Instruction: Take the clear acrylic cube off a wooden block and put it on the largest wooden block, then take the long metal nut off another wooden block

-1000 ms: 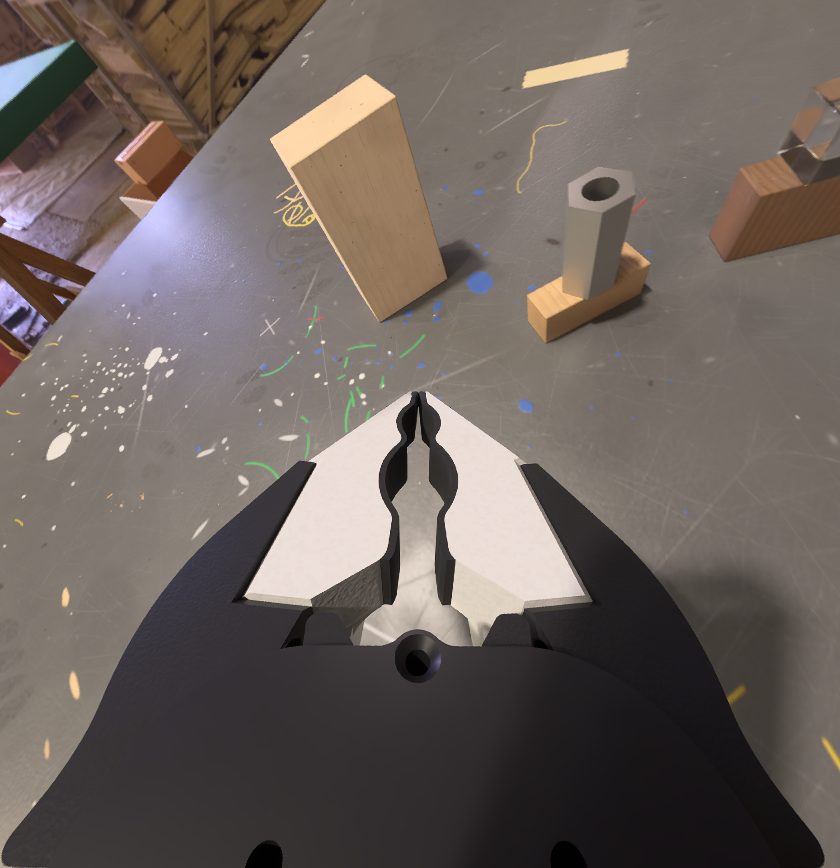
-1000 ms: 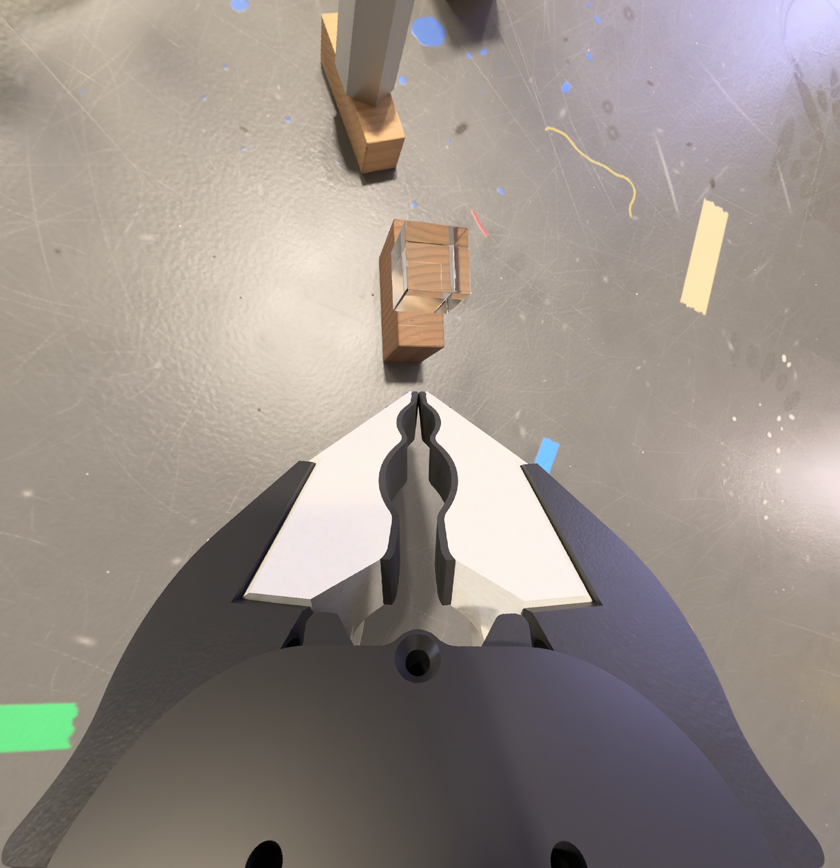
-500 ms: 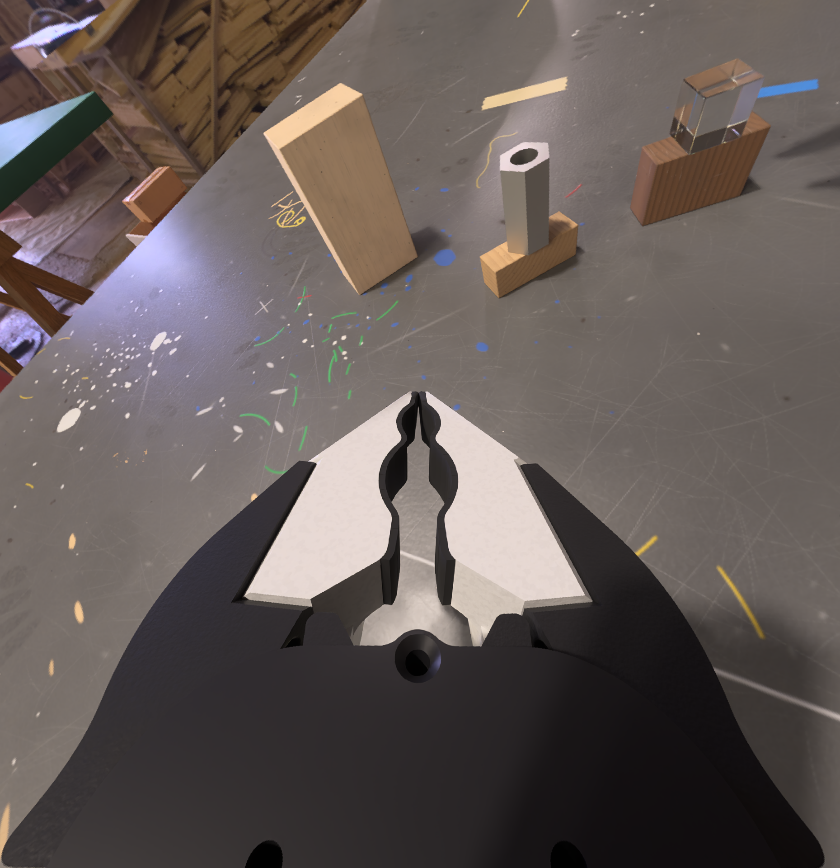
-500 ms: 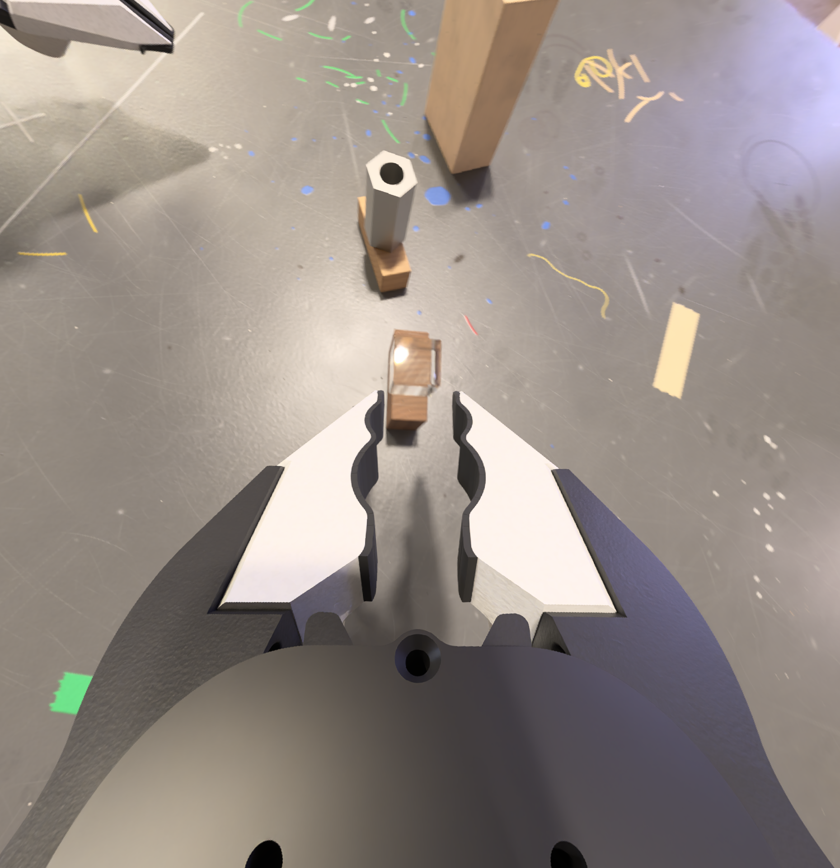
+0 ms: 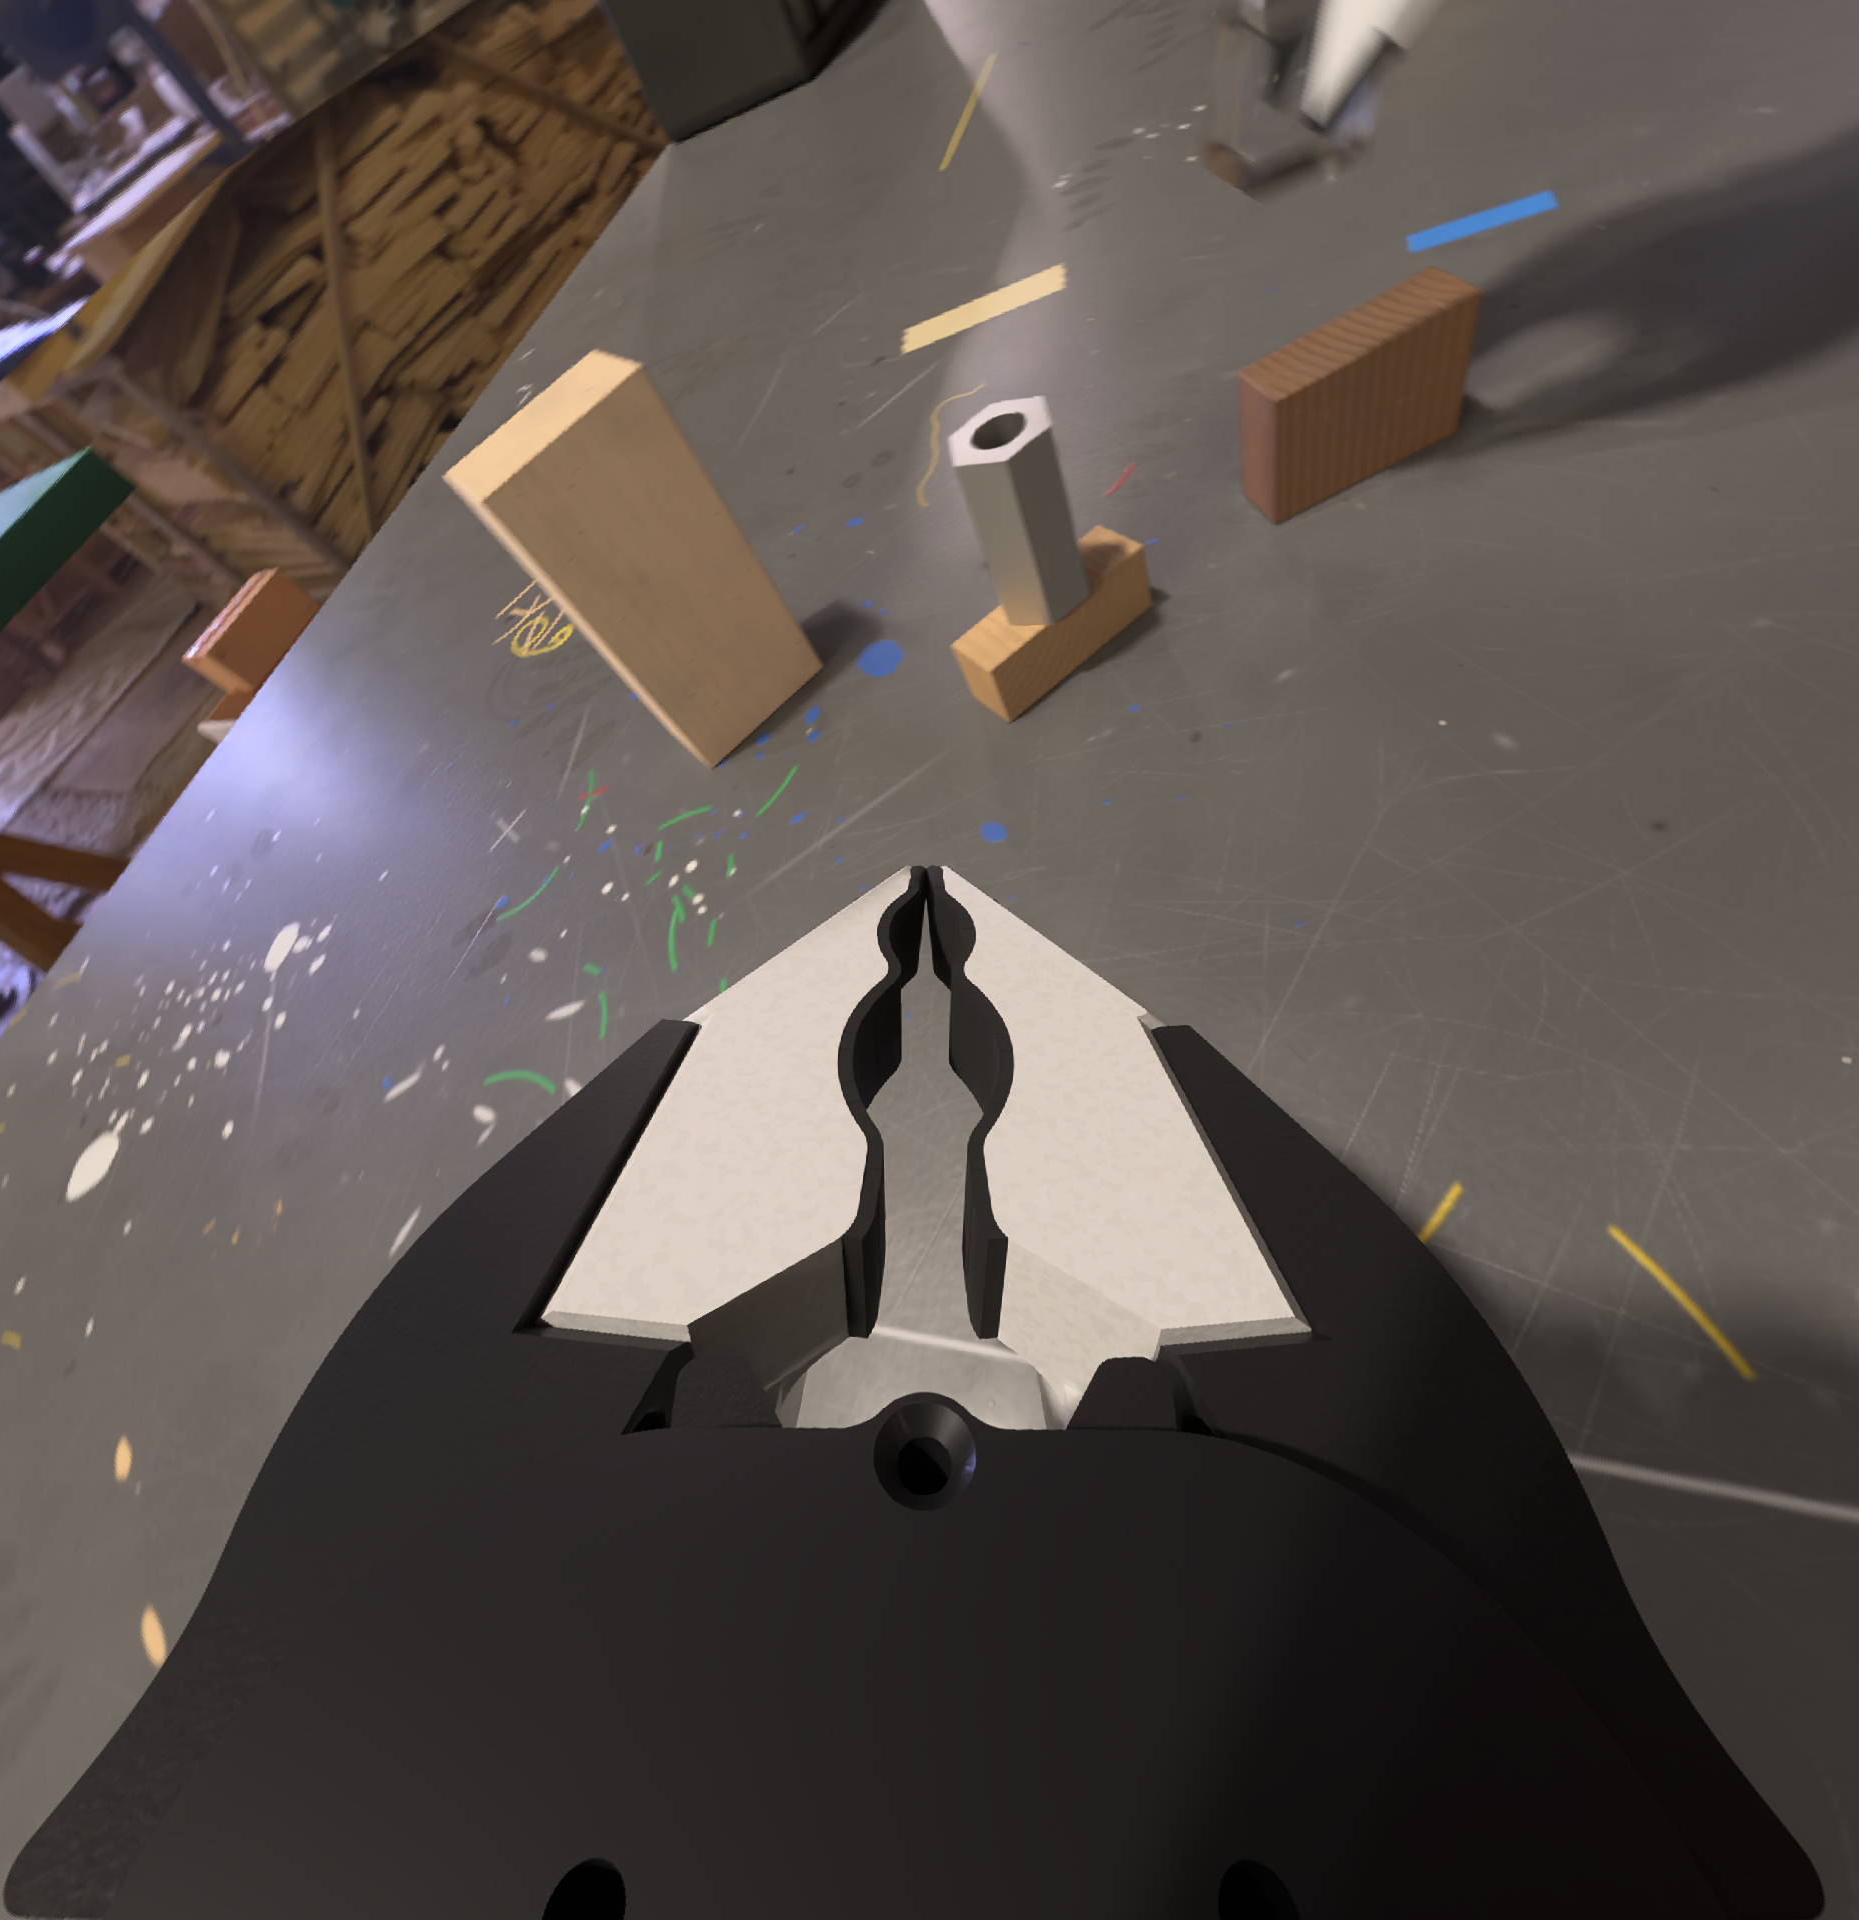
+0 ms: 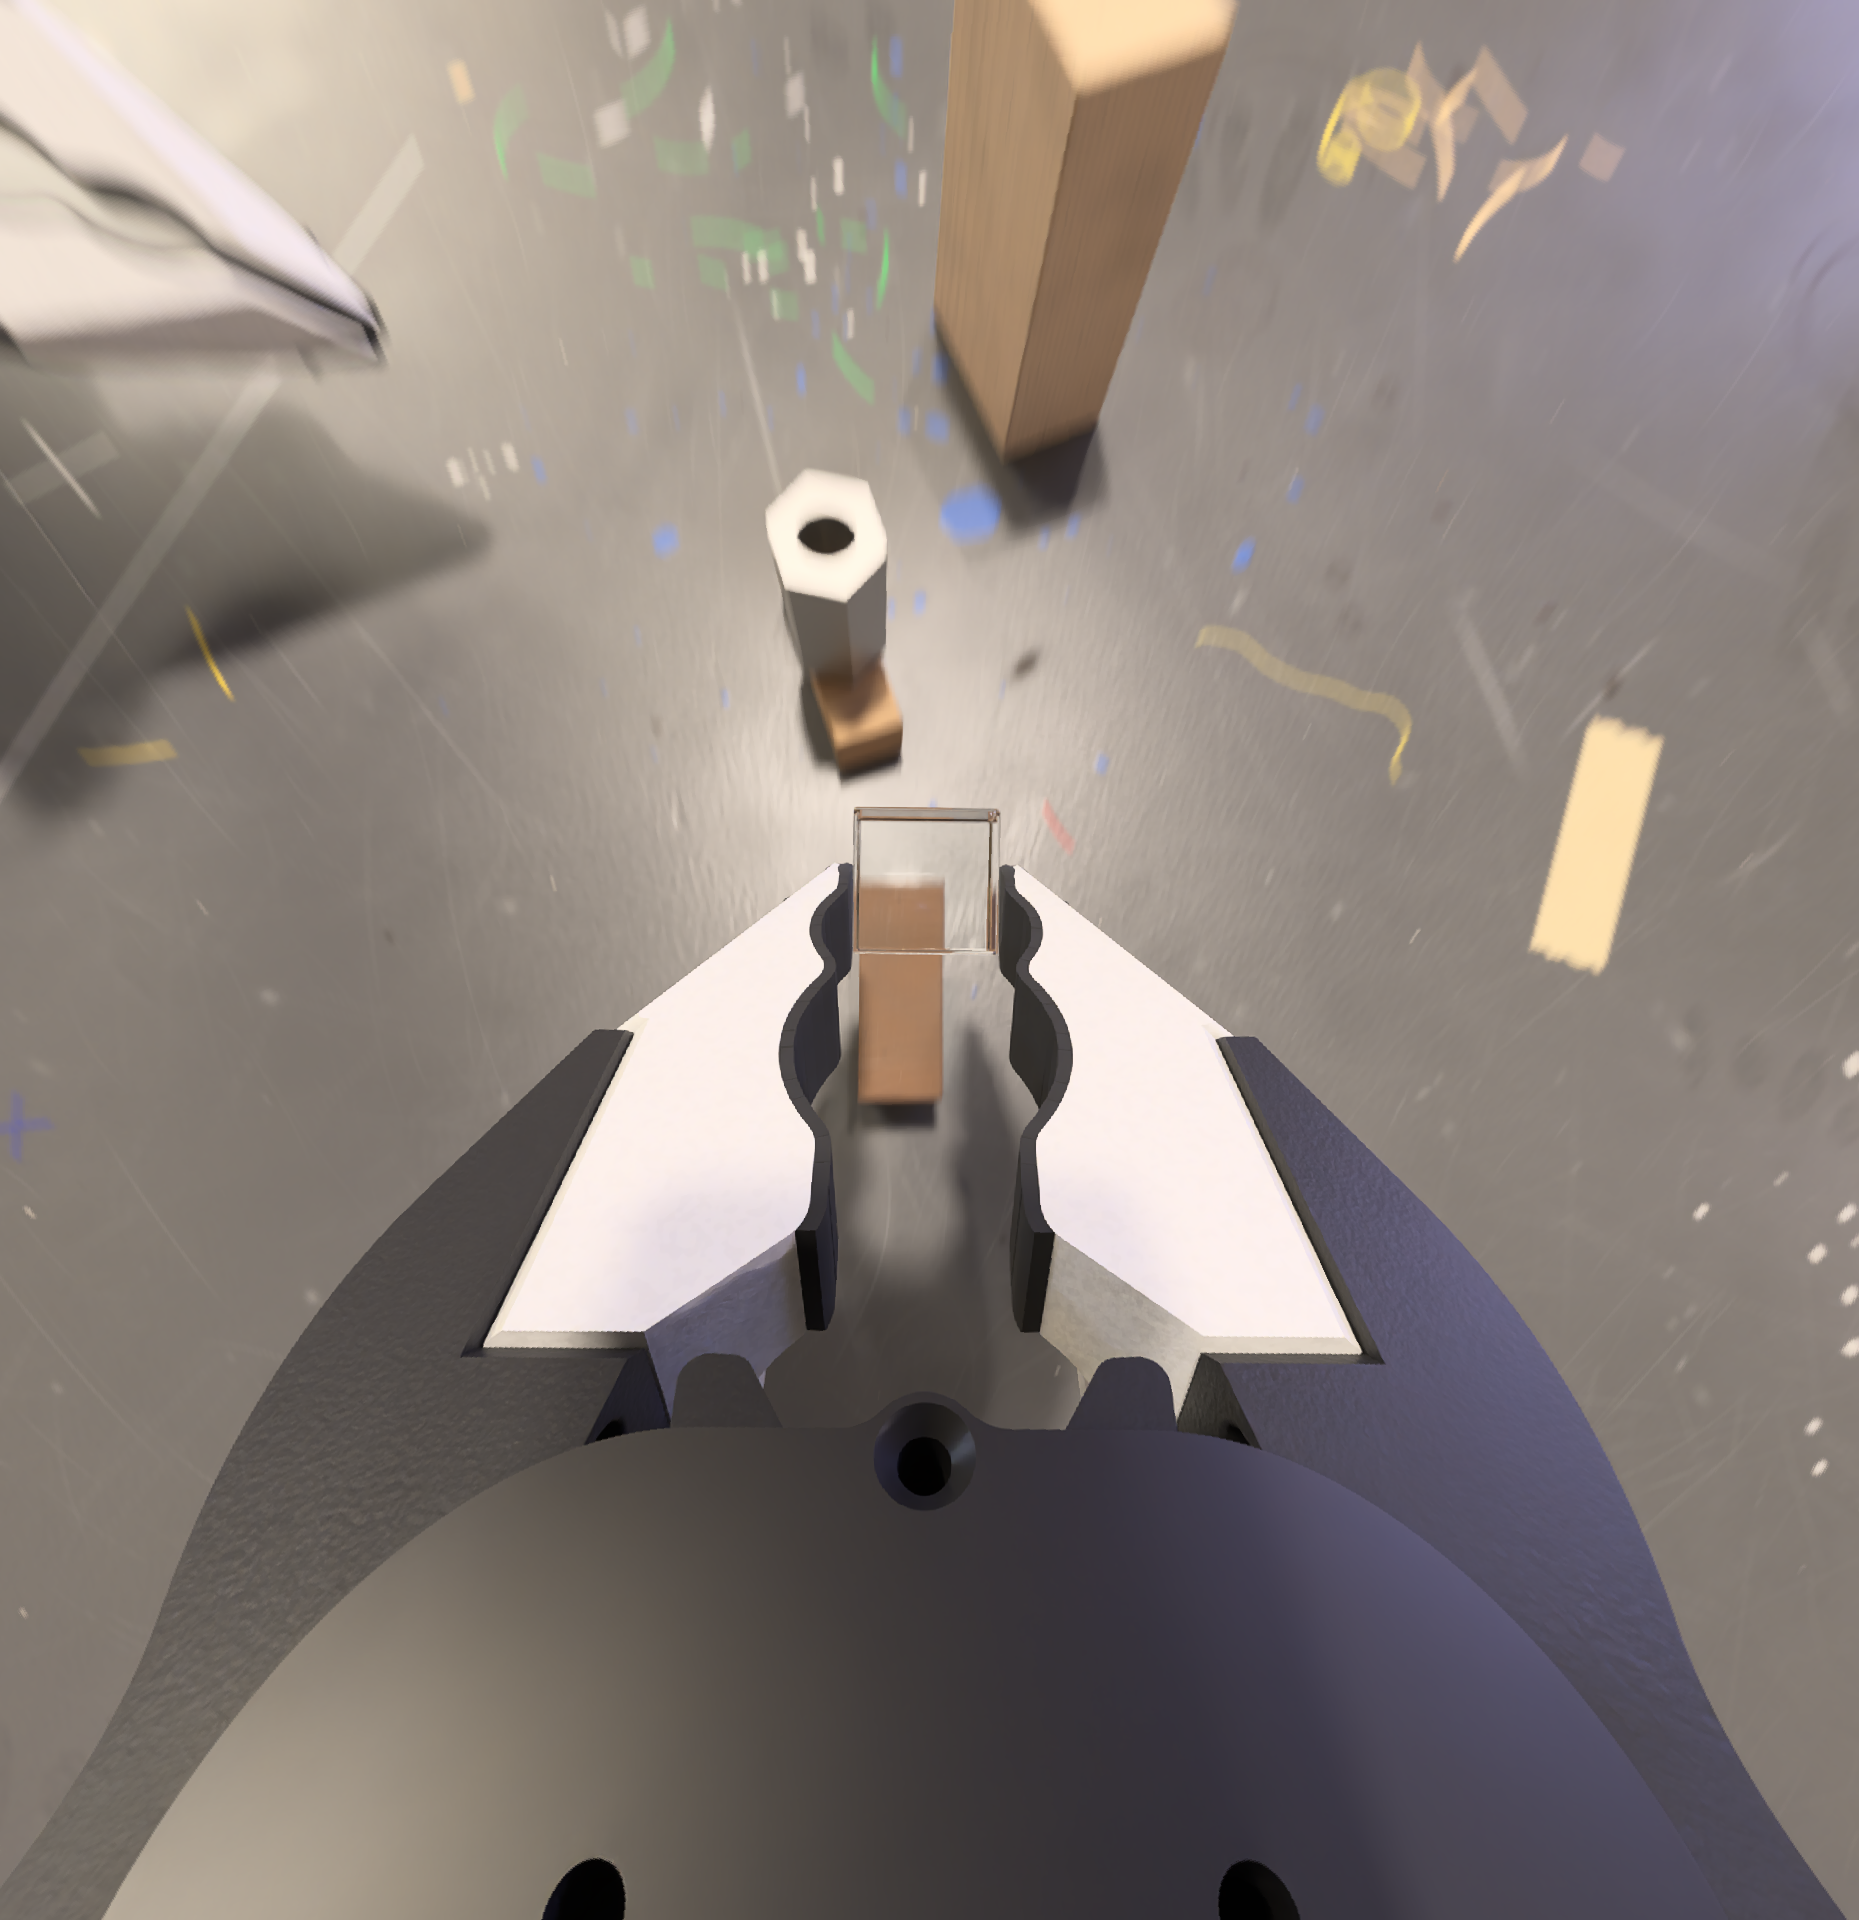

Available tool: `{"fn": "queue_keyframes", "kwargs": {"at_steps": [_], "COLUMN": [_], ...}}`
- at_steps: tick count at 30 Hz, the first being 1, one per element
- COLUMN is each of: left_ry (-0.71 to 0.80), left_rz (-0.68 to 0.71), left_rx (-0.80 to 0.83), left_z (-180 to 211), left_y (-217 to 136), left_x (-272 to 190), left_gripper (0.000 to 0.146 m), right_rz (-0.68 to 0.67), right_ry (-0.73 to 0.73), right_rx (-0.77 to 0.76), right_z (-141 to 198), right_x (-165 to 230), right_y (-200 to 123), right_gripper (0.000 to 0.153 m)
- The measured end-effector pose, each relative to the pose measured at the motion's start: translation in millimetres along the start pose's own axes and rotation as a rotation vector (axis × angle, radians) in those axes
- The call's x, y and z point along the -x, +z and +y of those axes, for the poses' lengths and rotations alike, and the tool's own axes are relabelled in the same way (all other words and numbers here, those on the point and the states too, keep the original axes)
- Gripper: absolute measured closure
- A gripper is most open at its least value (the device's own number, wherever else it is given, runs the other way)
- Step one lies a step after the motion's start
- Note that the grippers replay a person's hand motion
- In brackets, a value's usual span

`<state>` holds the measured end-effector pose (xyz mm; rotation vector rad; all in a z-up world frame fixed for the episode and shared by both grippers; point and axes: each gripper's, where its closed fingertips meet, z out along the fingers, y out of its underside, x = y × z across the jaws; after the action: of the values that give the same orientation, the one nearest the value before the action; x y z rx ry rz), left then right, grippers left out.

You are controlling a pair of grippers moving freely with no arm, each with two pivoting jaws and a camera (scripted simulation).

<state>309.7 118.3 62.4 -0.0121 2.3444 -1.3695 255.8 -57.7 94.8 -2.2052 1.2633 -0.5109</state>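
Observation:
My right gripper [image 6: 923, 883] is shut on the clear acrylic cube [image 6: 925, 868] and holds it above the brown wooden block [image 6: 899, 1039]. In the left wrist view that brown block [image 5: 1356, 405] has a bare top, and the right gripper's fingers [image 5: 1346, 47] show blurred high at the top right. The long metal nut [image 5: 1018, 509] stands upright on a small light block [image 5: 1050, 639]. It also shows in the right wrist view [image 6: 826, 582]. The largest wooden block [image 5: 634, 551], pale and tall, stands left of the nut. My left gripper [image 5: 923, 878] is shut and empty, short of both.
The grey table's edge [image 5: 312, 634] runs along the left in the left wrist view, with wood stacks beyond it. A beige tape strip [image 6: 1595, 842] lies right of the cube. A dark box [image 5: 727, 52] stands at the far edge. The left gripper [image 6: 177, 239] shows at upper left.
My right gripper closed on the clear cube and lifted it off the brown block. The left gripper stayed shut and shifted slightly towards the blocks.

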Motion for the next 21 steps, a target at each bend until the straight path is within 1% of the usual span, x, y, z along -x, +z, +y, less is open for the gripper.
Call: {"fn": "queue_keyframes", "kwargs": {"at_steps": [2,4,7,10,13,16,21], "left_ry": [0.048,0.090,0.163,0.193,0.178,0.184,0.168], "left_rz": [0.036,0.069,0.087,0.111,0.124,0.124,0.139], "left_rx": [-0.012,-0.006,-0.010,-0.014,-0.038,-0.043,-0.054], "left_z": [-2.7,-1.7,-0.8,-0.7,-2.7,-3.2,-4.2], "left_y": [4.3,6.6,7.2,7.3,5.5,5.0,4.4], "left_x": [-7.9,-16.7,-27.0,-32.7,-33.3,-34.1,-34.5], "left_gripper": [0.146,0.146,0.146,0.146,0.146,0.146,0.146], "right_rz": [-0.007,-0.018,-0.049,-0.087,-0.136,-0.157,-0.216], "right_ry": [-0.014,-0.062,-0.121,-0.202,-0.309,-0.394,-0.375], "right_rx": [-0.063,-0.105,-0.130,-0.107,-0.058,0.018,0.077], "right_z": [-33.9,-71.5,-122.9,-157.3,-173.0,-173.8,-169.1], "right_x": [-3.9,-9.0,-19.7,-27.4,-29.3,-34.1,-35.3], "right_y": [-7.7,-6.8,9.2,33.3,55.6,73.1,94.8], "right_gripper": [0.125,0.125,0.125,0.125,0.125,0.125,0.125]}}
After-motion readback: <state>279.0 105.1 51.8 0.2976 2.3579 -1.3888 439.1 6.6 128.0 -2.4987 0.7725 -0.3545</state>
